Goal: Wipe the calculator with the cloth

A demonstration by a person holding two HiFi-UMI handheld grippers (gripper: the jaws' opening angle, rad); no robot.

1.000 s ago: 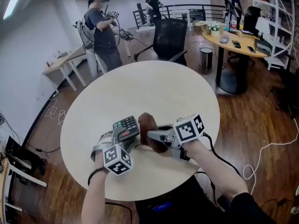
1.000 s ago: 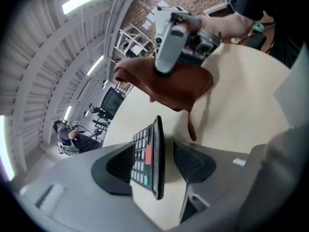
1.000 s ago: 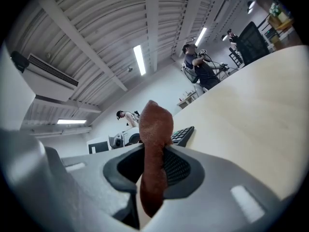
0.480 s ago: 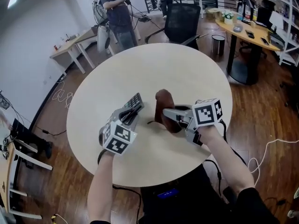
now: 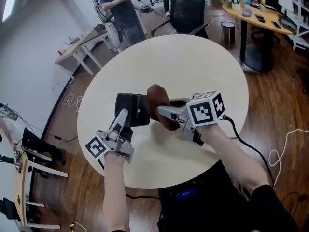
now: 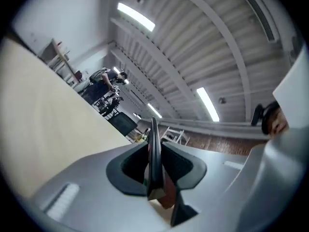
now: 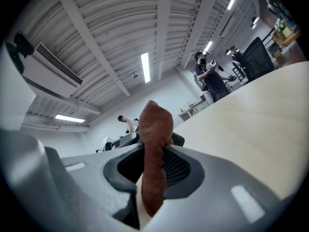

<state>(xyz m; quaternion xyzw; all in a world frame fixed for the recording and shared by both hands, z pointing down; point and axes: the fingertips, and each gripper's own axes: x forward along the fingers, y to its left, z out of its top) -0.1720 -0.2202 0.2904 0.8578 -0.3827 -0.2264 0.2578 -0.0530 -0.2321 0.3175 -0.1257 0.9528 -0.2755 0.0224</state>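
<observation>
The calculator (image 5: 134, 108) is off the round table (image 5: 193, 66), its black back turned up toward the head view. My left gripper (image 5: 123, 119) is shut on it; its jaws have just been closing with the calculator between them. In the left gripper view the calculator (image 6: 153, 158) stands edge-on, pinched between the pads. My right gripper (image 5: 163, 112) is shut on the brown cloth (image 5: 158, 103), which bulges out just right of the calculator and touches or nearly touches it. In the right gripper view the cloth (image 7: 155, 144) sticks up between the jaws.
A black office chair (image 5: 190, 11) stands beyond the table's far edge. Two people (image 5: 120, 8) stand at the back left near a small desk (image 5: 82, 45). A second round table (image 5: 260, 18) and a bin (image 5: 228, 33) are at the back right. Cables lie on the floor.
The left gripper closed on the calculator, lifted it off the table and rolled it, so its back shows instead of its keys. The right gripper with the cloth rose slightly.
</observation>
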